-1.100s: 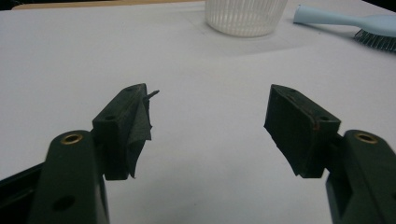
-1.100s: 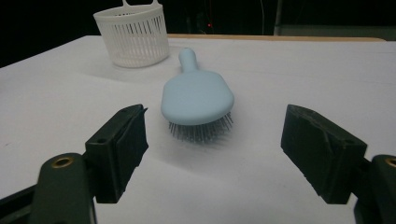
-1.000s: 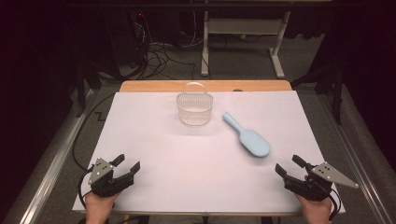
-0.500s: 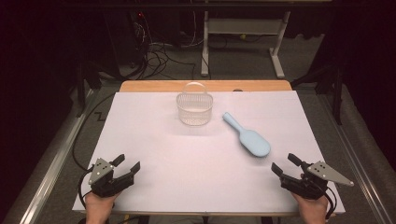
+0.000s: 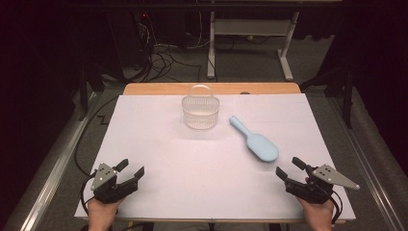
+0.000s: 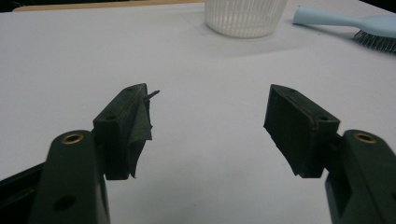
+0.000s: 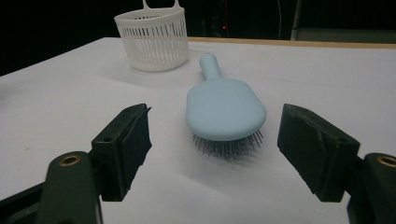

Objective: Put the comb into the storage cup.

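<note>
The pale blue hairbrush (image 5: 256, 142) lies bristles down toward the table's (image 5: 159, 144) right side, its handle angled at the white slotted basket (image 5: 200, 112) near the far edge. The right gripper (image 5: 288, 171), jaws wide and empty, sits at the near right corner aimed at the brush head (image 7: 225, 108); the left gripper (image 5: 131, 169), also spread and holding nothing, rests at the near left corner. The likely snag: closing across that smooth domed back could squeeze the brush out, or nudge it along the bristles toward the basket
</note>
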Demonstrator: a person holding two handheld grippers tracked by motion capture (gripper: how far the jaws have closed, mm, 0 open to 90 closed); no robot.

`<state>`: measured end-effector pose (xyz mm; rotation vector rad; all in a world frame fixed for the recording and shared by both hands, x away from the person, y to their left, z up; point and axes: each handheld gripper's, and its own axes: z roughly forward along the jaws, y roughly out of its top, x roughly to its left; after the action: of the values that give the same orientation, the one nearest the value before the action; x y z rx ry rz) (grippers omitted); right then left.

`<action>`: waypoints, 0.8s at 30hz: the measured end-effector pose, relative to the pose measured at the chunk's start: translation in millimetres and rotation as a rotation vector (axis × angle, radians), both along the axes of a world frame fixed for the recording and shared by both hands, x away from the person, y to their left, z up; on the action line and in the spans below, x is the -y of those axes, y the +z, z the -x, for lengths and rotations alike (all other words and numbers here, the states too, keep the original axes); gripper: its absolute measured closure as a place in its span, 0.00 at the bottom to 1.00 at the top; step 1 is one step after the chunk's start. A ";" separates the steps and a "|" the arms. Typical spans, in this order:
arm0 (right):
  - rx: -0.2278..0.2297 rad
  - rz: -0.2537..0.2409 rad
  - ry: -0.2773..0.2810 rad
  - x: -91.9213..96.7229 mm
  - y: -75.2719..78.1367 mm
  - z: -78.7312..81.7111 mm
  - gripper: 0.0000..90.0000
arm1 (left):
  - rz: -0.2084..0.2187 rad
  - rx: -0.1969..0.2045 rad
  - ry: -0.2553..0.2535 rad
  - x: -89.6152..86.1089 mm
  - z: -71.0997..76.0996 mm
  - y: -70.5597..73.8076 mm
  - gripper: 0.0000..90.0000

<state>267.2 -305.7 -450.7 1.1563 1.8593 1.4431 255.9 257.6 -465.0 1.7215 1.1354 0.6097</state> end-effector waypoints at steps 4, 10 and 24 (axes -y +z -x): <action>0.002 -0.004 0.005 -2.1 0.1 -1.2 0.29 | -0.001 0.000 -0.001 0.1 0.0 0.0 0.36; 0.004 -0.003 0.017 -6.8 0.7 -3.2 0.30 | -0.001 0.000 -0.001 0.1 0.0 0.0 0.36; 0.011 0.000 0.044 -18.2 2.4 -9.8 0.30 | 0.001 0.001 -0.001 0.0 0.3 0.2 0.36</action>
<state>277.0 -287.6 -448.3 1.1119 1.8883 1.4705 255.5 257.6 -464.9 1.7199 1.1339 0.6094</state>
